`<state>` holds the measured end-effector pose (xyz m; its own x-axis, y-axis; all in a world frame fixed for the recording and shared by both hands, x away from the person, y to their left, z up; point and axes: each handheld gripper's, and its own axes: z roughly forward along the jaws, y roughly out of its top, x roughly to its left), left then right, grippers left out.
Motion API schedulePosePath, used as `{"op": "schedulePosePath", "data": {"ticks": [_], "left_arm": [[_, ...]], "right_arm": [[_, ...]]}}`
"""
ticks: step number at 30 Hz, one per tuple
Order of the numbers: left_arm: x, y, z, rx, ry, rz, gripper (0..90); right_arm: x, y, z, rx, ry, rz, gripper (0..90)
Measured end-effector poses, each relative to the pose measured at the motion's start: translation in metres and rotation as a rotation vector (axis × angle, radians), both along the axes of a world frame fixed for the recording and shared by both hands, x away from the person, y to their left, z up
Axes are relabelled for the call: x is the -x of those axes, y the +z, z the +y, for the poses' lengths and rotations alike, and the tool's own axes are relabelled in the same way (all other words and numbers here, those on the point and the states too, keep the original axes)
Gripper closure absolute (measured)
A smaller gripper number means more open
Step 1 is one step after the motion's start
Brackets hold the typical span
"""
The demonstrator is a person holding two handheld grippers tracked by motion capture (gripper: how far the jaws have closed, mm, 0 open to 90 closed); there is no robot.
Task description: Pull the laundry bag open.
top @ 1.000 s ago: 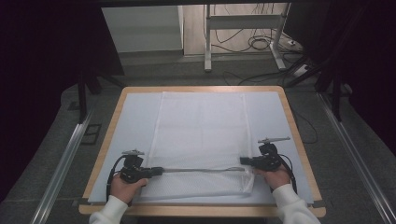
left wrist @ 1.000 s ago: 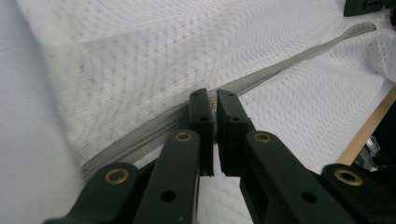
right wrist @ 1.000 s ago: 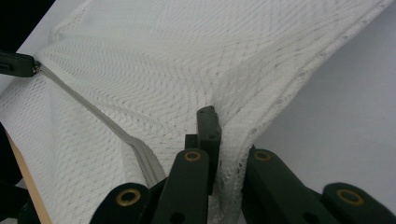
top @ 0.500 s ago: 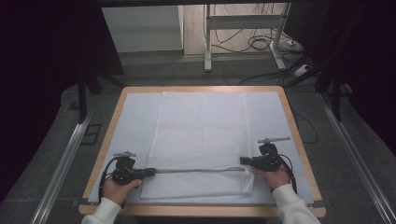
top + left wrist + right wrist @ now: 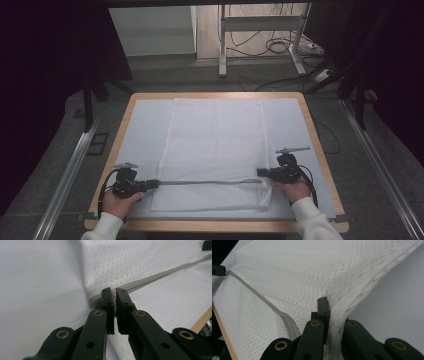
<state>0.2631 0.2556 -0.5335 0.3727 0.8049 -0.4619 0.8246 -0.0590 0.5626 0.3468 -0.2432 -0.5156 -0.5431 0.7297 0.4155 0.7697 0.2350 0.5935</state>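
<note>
L claw (image 5: 150, 183) low at near-left, body level, tips pointing inward to the R. Jaws nearly shut in left gripper view, thin slit between pads (image 5: 108, 300), pinched on a small metal tab at the tips. L hand (image 5: 119, 201) wraps the claw body from behind, white sleeve, forearm in from bottom edge.

R claw (image 5: 262, 172) near-right, level, tips pointing inward to the L, a bit farther up than L. Jaws shut tight on fabric in right gripper view. R hand (image 5: 293, 189) grips from behind, forearm angled in from bottom-right.
</note>
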Motion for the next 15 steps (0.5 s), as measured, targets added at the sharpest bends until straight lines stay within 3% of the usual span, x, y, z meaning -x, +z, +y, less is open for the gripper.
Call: {"op": "schedulePosePath", "data": {"ticks": [3,5,9,15], "left_arm": [[0.0017,-0.0018,0.0059,-0.006,0.011,0.005,86.5],[0.0029,-0.0024,0.0072,-0.038,0.015,0.001,86.5],[0.005,-0.0016,0.0059,-0.062,0.01,-0.007,86.5],[0.0053,-0.0007,0.0022,-0.066,0.01,-0.015,86.5]], "right_arm": [[-0.0001,-0.0004,0.0005,0.0,0.0,0.0,88.7],[-0.0001,-0.0006,0.0009,0.0,0.0,-0.001,88.7],[-0.0002,-0.0004,0.001,-0.003,0.001,-0.001,88.7],[-0.0001,-0.001,0.002,0.008,-0.003,-0.003,88.5]]}}
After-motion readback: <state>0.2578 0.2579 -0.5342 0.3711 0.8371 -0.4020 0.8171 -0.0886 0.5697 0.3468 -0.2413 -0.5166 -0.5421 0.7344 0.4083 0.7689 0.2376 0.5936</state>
